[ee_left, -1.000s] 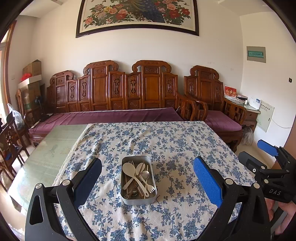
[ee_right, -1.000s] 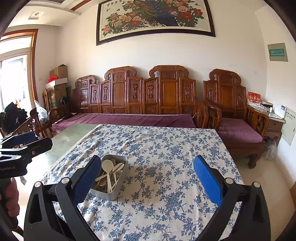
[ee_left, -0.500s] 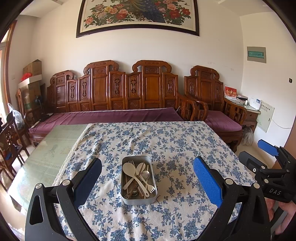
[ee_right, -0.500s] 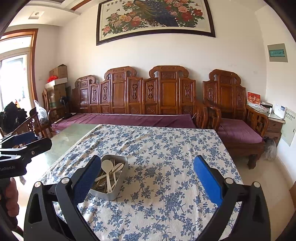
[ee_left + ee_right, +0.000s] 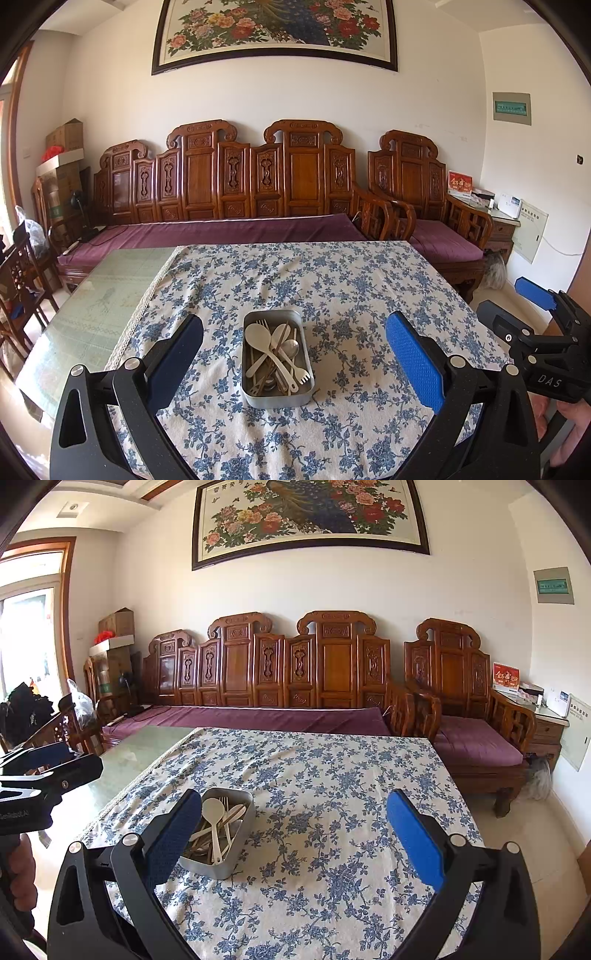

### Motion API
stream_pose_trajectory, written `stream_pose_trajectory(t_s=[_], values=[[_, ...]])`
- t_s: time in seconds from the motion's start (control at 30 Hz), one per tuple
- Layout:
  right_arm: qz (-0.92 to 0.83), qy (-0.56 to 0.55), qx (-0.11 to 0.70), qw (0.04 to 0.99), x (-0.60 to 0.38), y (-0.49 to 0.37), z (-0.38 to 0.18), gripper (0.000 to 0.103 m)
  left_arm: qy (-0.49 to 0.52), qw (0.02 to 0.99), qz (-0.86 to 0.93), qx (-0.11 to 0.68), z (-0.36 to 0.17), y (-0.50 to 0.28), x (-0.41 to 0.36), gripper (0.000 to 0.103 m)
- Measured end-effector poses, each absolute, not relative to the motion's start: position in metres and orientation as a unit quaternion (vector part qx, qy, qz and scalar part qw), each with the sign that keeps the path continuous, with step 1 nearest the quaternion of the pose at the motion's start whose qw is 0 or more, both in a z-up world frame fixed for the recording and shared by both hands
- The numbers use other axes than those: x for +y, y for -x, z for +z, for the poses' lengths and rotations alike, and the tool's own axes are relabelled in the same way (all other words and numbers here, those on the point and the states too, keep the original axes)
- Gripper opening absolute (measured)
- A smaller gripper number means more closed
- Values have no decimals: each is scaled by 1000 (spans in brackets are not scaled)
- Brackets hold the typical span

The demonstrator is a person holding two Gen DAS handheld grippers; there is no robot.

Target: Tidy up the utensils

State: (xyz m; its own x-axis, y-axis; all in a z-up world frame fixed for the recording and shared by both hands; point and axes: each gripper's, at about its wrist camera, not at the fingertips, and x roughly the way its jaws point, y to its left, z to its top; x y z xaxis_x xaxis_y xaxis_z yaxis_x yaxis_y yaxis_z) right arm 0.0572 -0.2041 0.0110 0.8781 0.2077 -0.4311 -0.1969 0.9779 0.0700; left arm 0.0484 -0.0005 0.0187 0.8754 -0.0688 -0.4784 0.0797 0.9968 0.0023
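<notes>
A grey metal tin (image 5: 255, 397) sits on the blue-flowered tablecloth (image 5: 332, 280) and holds several utensils: a white plastic spoon (image 5: 258, 334), a white fork (image 5: 301, 376), a metal spoon (image 5: 290, 347) and thin sticks. My left gripper (image 5: 293, 354) hangs wide open above and in front of the tin, nothing between its fingers. From the right wrist view the tin (image 5: 218, 867) lies just past the left fingertip of my right gripper (image 5: 293, 834), which is also wide open and empty. Each gripper shows at the edge of the other's view.
The cloth covers most of a glass-topped table (image 5: 96, 295), bare on the left. A carved wooden bench with purple cushions (image 5: 221, 232) runs behind it, an armchair (image 5: 436, 236) at right, dark chairs (image 5: 18, 280) at left. A hand (image 5: 18, 871) holds the left gripper's handle.
</notes>
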Motion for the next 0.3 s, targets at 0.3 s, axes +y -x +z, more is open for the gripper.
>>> stream_pose_trajectory(t_s=[0.3], values=[[103,-13,224,969,-205,-58,11,101,-7,968,-40,247,19,-49,-1,96]])
